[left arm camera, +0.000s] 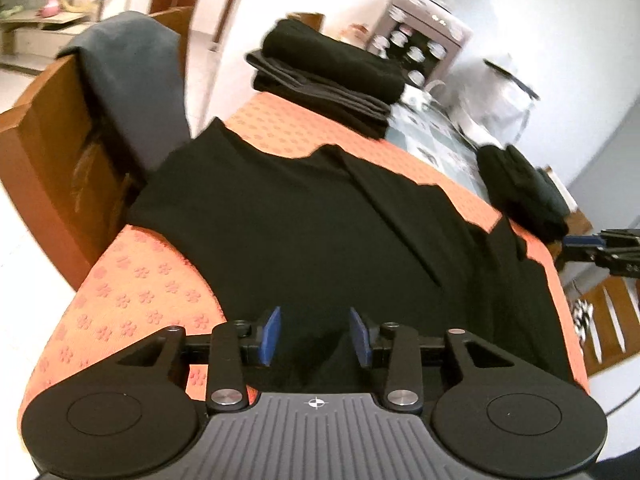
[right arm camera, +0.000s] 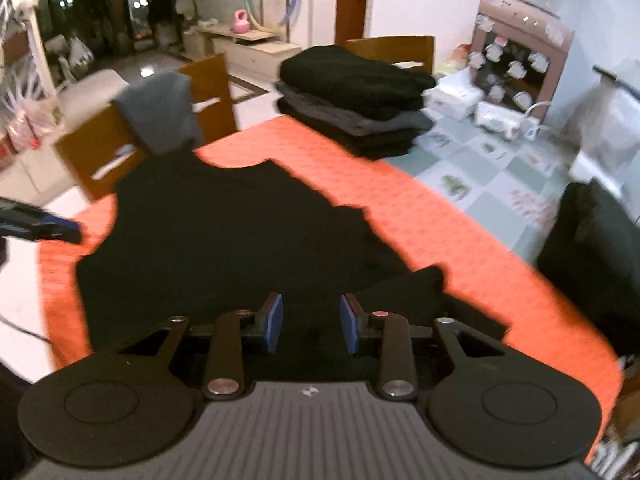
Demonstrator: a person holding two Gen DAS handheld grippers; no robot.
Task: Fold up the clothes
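Note:
A black garment (left arm camera: 304, 224) lies spread flat on the orange flower-print mat (left arm camera: 136, 292), with one side folded inward along a diagonal crease. It also shows in the right wrist view (right arm camera: 240, 236) on the same mat (right arm camera: 460, 248). My left gripper (left arm camera: 316, 336) is open, jaws apart, hovering over the garment's near edge with nothing between the blue pads. My right gripper (right arm camera: 311, 322) is open too, over the garment's near edge beside a folded-in sleeve (right arm camera: 404, 284). Each gripper's tip shows at the edge of the other's view: the right one (left arm camera: 592, 246), the left one (right arm camera: 48, 226).
A stack of folded dark clothes (left arm camera: 328, 76) (right arm camera: 356, 96) sits at the table's far end. A loose black pile (left arm camera: 524, 192) (right arm camera: 596, 256) lies at the right. A grey garment (left arm camera: 132, 76) hangs over a wooden chair (left arm camera: 44, 160). A water dispenser (right arm camera: 520, 56) stands behind.

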